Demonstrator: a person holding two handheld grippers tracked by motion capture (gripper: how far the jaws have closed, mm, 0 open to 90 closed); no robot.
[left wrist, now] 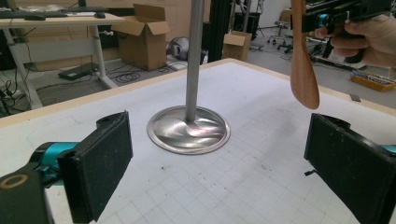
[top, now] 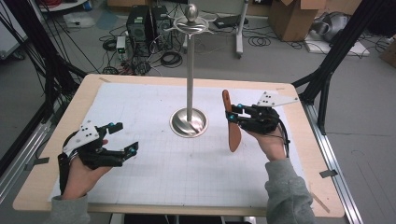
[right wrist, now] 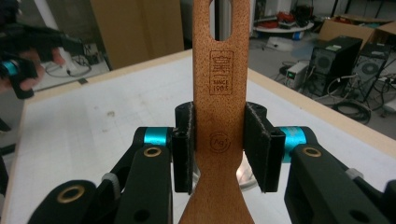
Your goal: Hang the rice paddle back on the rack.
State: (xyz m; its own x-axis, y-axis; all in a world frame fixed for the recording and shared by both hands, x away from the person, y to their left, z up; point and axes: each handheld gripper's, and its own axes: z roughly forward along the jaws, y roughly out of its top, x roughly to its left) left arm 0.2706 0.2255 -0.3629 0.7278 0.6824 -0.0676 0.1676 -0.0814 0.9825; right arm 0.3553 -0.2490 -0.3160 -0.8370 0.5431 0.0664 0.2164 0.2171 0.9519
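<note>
A brown wooden spatula (top: 231,124) hangs upright above the table, right of the metal stand (top: 188,122). My right gripper (top: 233,115) is shut on its handle, with the blade (left wrist: 303,70) pointing down. In the right gripper view the pads (right wrist: 183,147) press both edges of the handle (right wrist: 219,93), whose hanging hole is at the top. The stand has a round steel base (left wrist: 188,129), a tall pole (top: 190,60) and a hook ring with a ball on top (top: 191,19). My left gripper (top: 125,138) rests low at the table's left, open, with nothing between its pads (left wrist: 100,165).
A white gridded mat (top: 154,154) covers the wooden table (top: 308,154). Beyond the far edge the floor holds computer towers (top: 140,21), cables and cardboard boxes (top: 292,16). Black frame posts (top: 336,51) stand at both sides.
</note>
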